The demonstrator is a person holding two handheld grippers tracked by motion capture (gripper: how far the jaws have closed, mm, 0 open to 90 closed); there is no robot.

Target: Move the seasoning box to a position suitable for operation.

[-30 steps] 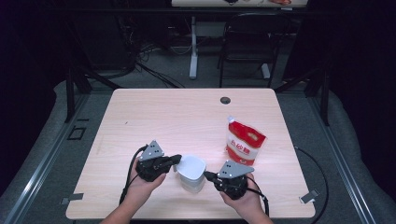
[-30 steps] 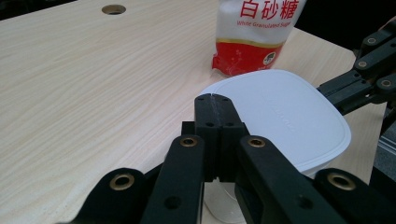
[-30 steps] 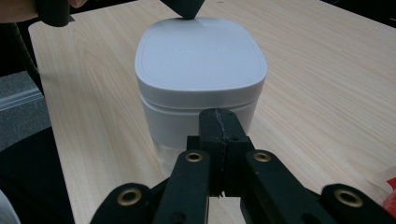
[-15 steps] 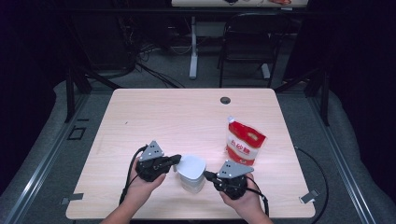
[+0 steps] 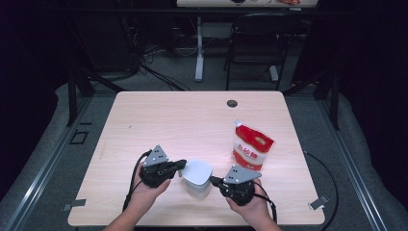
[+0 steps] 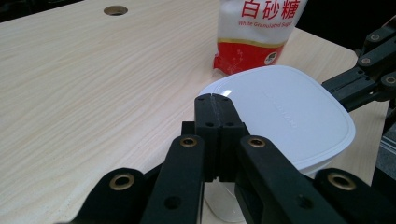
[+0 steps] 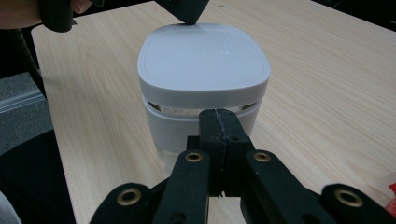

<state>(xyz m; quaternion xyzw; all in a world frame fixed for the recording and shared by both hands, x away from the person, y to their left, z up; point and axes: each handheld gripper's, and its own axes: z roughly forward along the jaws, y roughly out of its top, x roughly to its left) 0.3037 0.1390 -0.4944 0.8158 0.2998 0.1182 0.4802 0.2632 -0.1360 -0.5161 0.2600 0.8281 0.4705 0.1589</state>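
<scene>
A white lidded container [image 5: 197,178] stands near the table's front edge, its lid [image 7: 203,58] sitting a little raised above the body. My left gripper [image 5: 182,165] is shut, its jaws pressed together with the tips at the lid's left rim [image 6: 275,112]. My right gripper [image 5: 213,181] is also shut, its tips close to the container's right side below the lid; I cannot tell if they touch. A red and white bag of sugar [image 5: 251,146] stands upright behind and to the right of the container, and its lower part shows in the left gripper view [image 6: 254,32].
The light wooden table [image 5: 183,122] has a round cable hole [image 5: 232,103] near its far edge. Cables trail from both grippers off the front. A chair and a table leg stand on the dark floor beyond the table.
</scene>
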